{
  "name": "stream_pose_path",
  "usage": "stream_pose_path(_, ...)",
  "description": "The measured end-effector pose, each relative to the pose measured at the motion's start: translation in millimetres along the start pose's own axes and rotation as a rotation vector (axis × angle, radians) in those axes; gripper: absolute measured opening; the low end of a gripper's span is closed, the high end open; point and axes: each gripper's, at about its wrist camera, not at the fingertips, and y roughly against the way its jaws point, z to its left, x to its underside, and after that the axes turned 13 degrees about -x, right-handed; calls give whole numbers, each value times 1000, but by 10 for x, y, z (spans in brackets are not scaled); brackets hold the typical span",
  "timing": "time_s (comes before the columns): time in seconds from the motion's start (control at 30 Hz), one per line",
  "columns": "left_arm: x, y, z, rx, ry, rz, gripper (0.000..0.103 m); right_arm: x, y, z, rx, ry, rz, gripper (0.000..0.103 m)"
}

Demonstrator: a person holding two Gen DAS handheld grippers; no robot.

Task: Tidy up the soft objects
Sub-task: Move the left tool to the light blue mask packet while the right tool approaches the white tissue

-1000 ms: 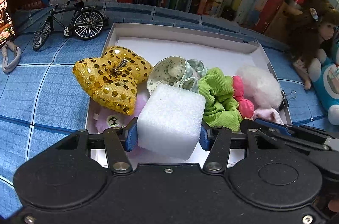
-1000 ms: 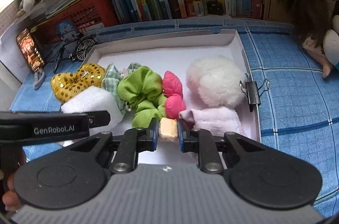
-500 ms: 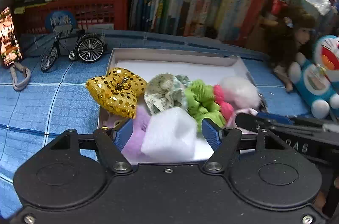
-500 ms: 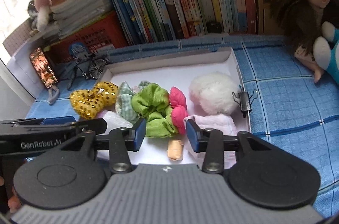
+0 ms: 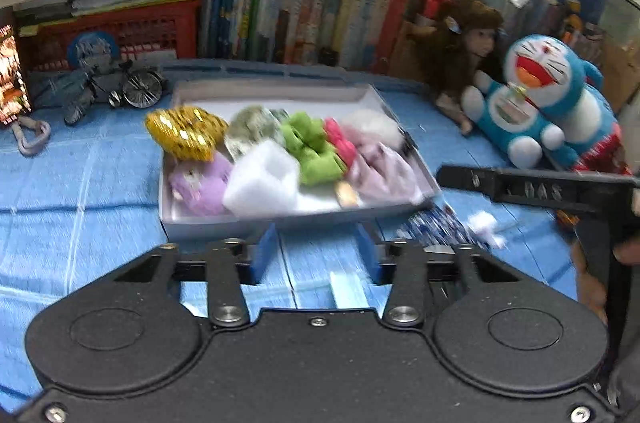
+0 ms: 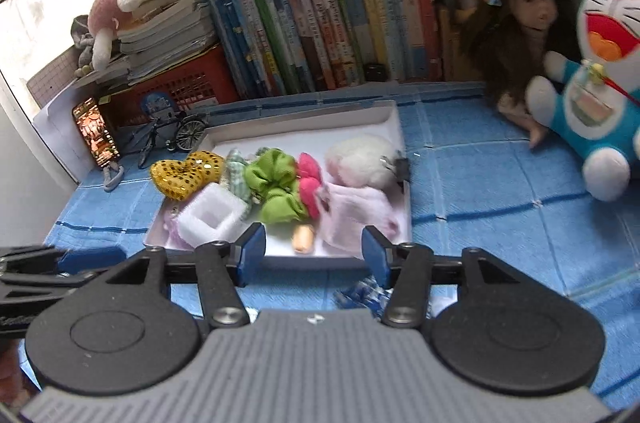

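A white box (image 5: 200,223) (image 6: 384,115) on the blue cloth holds the soft items. In it lie a white foam block (image 5: 260,183) (image 6: 212,215), a gold sequin bow (image 5: 184,133), a green scrunchie (image 6: 276,187), a pink piece (image 6: 310,179), a white fluffy ball (image 6: 360,159), a pale pink cloth (image 6: 356,211) and a small tan piece (image 6: 302,237). My left gripper (image 5: 316,247) hangs in front of the box, its jaws closing with nothing between them. My right gripper (image 6: 313,251) is also in front of the box, jaws opening and empty.
Books and a red basket (image 5: 132,31) line the back. A toy bicycle (image 6: 172,139) and a phone (image 6: 94,133) stand left of the box. A doll (image 6: 516,35) and a blue plush (image 5: 548,107) sit at right. A blue-white wrapper (image 5: 436,227) lies before the box.
Both grippers let go, the left of the foam block and the right of the tan piece. Both pulled back and up from the box, and the items now lie inside it.
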Motion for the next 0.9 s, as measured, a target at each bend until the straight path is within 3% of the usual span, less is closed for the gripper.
stream_pose_path(0.03,68,35,7,16,2,8,26,29,23,-24,10,1,-4,68)
stream_pose_path(0.27,581,158,-13,101,42,14,26,214,113,-283,42,-53,-9,68)
stream_pose_path(0.4,759,76,-37,110,95,17,26,319,103,-410,49,-86,1,68)
stream_pose_path(0.9,818,-445,47,106,306,95,25,541,56,-683,11,-147,-44,68)
